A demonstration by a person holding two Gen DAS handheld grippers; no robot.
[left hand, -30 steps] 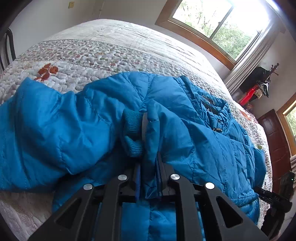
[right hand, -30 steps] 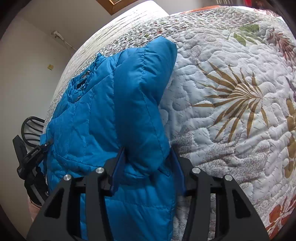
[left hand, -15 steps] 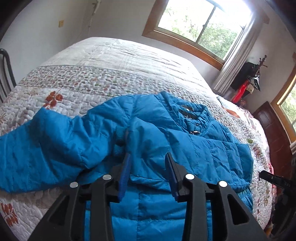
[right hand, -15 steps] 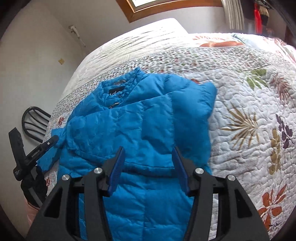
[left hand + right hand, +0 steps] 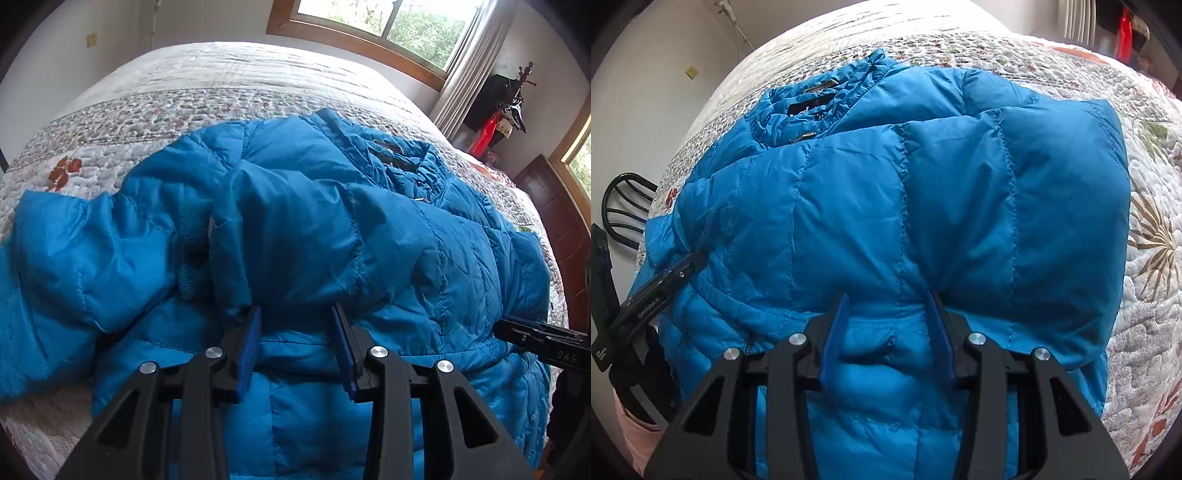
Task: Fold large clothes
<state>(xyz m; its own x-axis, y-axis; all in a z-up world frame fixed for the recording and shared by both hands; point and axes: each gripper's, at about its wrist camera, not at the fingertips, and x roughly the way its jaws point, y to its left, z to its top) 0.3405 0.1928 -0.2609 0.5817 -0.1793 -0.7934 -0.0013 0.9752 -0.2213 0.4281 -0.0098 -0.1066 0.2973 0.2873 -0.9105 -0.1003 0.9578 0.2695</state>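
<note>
Blue puffer jacket [image 5: 388, 236] lies front-up on the quilted bed [image 5: 229, 81], collar at 12 o'clock in both wrist views, hem running under the cameras at 6. Right sleeve [image 5: 960, 206] is folded across the chest, so its long axis runs 3-to-9, crosswise to the body. Right gripper [image 5: 890, 321] has jaws apart and clamps nothing; the sleeve's lower edge sits right at its fingertips, toward 12. Left gripper [image 5: 295, 332] is likewise spread and empty, tips at the same fold edge near the cuff [image 5: 192, 258]. Left sleeve [image 5: 66, 266] lies unfolded, trailing off toward 9 in the left view, well apart from the right gripper. My read: the left sleeve is next, and the left gripper is the nearer one. It would need to shift toward 9, pinch near the sleeve's end, then carry it across toward 3.
</note>
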